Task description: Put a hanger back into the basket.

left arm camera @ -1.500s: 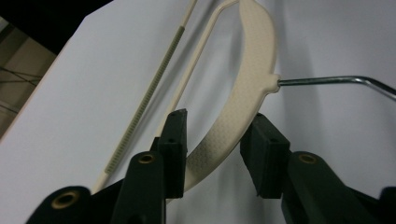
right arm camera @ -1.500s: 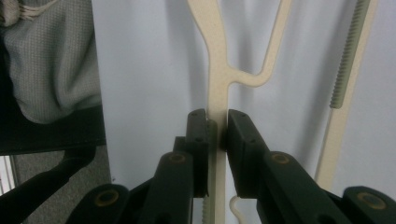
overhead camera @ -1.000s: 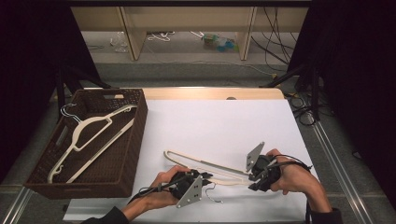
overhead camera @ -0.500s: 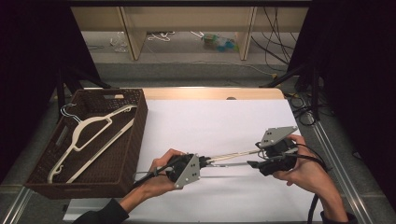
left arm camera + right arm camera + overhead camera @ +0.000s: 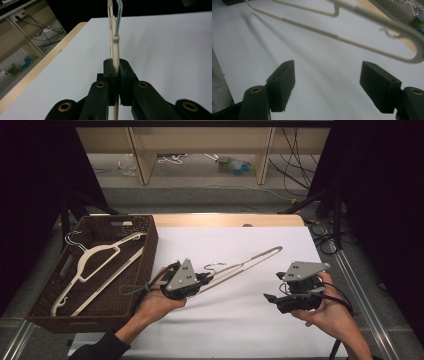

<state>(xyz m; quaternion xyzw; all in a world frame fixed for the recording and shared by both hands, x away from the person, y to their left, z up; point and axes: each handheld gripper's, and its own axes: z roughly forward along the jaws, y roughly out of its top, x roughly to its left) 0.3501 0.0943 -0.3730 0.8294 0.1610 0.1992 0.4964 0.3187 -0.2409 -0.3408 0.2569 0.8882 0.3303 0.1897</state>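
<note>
A: Where's the hanger (image 5: 235,266) now?

B: Off the worktop (image 5: 260,320), slanting up toward two o'clock in the high view. The left gripper (image 5: 201,281) has its fingers (image 5: 124,75) clamped tight on the cream bar near the hook (image 5: 119,17). The far end hangs free.

A: And the right gripper (image 5: 270,298)?

B: At four o'clock of the hanger, apart from it. Its fingers (image 5: 282,85) have just been opening; they stand wide with nothing between them, the hanger passing above.

A: So it goes into the basket (image 5: 145,270) at nine o'clock?

B: I'd judge so; another hanger (image 5: 92,265) already lies there. With one grip near the hook, the long end will want to swing, so carry it slowly, keep it level, and clear the rim. Lower it alongside the other one, hook the same way, before easing the fingers apart.
</note>
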